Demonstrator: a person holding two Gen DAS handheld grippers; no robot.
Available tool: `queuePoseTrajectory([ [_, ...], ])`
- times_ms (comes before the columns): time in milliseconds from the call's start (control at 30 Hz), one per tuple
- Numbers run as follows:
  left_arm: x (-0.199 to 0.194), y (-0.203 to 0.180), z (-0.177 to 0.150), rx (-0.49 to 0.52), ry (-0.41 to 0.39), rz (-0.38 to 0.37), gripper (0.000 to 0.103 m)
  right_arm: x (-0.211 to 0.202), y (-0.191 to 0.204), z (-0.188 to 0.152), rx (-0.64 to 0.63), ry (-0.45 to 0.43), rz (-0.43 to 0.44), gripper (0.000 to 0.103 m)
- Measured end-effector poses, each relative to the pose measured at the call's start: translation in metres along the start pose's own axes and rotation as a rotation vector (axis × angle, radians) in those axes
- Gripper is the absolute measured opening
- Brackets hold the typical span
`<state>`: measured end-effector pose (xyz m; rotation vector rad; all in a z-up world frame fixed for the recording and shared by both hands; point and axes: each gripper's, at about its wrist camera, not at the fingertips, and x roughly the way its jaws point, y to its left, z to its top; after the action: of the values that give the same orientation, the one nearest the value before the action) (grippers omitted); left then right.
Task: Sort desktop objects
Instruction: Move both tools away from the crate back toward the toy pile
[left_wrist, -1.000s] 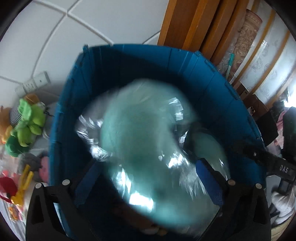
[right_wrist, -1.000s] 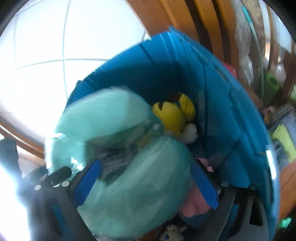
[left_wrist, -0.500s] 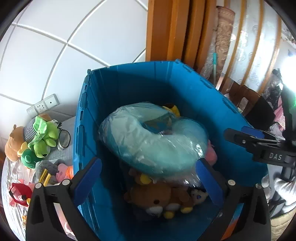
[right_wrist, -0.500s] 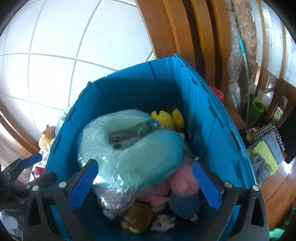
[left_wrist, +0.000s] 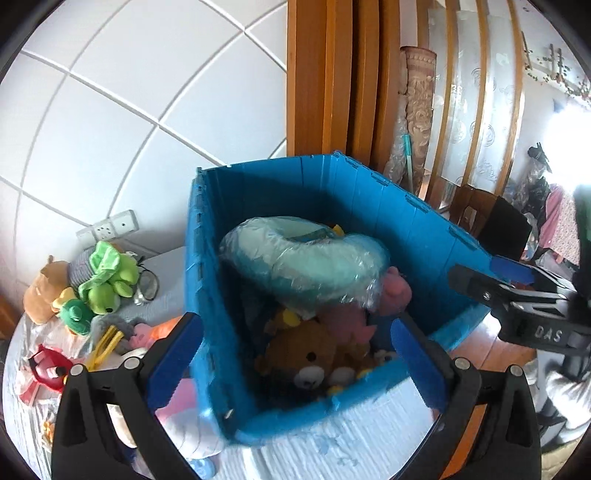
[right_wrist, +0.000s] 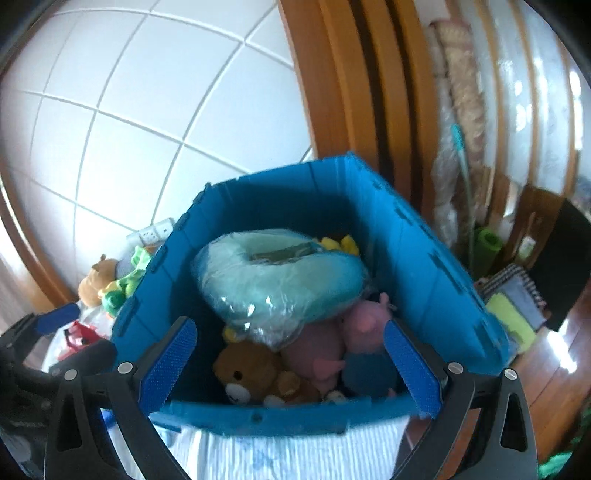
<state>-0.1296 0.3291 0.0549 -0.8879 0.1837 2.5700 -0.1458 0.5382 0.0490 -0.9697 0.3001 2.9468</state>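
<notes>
My left claw (left_wrist: 295, 363): spread, empty
My right claw (right_wrist: 290, 363): spread, empty
Neck pillow (right_wrist: 273, 277): lying in blue crate (left_wrist: 207, 295)
Next step: approach the left-hand toy pile (left_wrist: 96, 280) low, clearing the crate wall

- A wall of large white glossy tiles (left_wrist: 147, 110) with pale grout lines fills the upper left of both views.
- A white socket strip (left_wrist: 109, 226) sits low on that wall.
- Tall orange-brown wooden panels (left_wrist: 343, 81) stand upright to the right of the tiles.
- A rolled beige patterned carpet (left_wrist: 419, 107) leans upright beside the wood.
- Frosted glass door panels in curved wooden frames (left_wrist: 465, 96) follow further right.
- Strong daylight glares at the far right edge (left_wrist: 574, 144).
- A reddish-brown polished wooden floor (right_wrist: 565, 373) reflects light at the lower right.
</notes>
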Motion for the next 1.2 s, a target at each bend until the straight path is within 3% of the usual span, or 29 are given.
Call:
queuePoseTrajectory([
  [233, -0.017, 0.018, -0.028, -0.019, -0.004, -0.015, 0.103, -0.031, 0.02, -0.052, -0.007, -0.031, -0.059, 0.103],
  [600, -0.04, 0.003, -0.05, -0.062, -0.018, -0.005, 0.103, -0.057, 0.03, -0.082, -0.037, -0.075, -0.033, 0.103],
  [867, -0.057, 0.011, -0.075, -0.121, -0.002, 0.106, 0.103, -0.053, 0.044, -0.092, -0.111, -0.04, 0.05, 0.103],
  [1200, -0.081, 0.066, -0.112, -0.227, 0.024, 0.232, 0.103, -0.032, 0.106, -0.113, -0.224, 0.027, 0.183, 0.103],
])
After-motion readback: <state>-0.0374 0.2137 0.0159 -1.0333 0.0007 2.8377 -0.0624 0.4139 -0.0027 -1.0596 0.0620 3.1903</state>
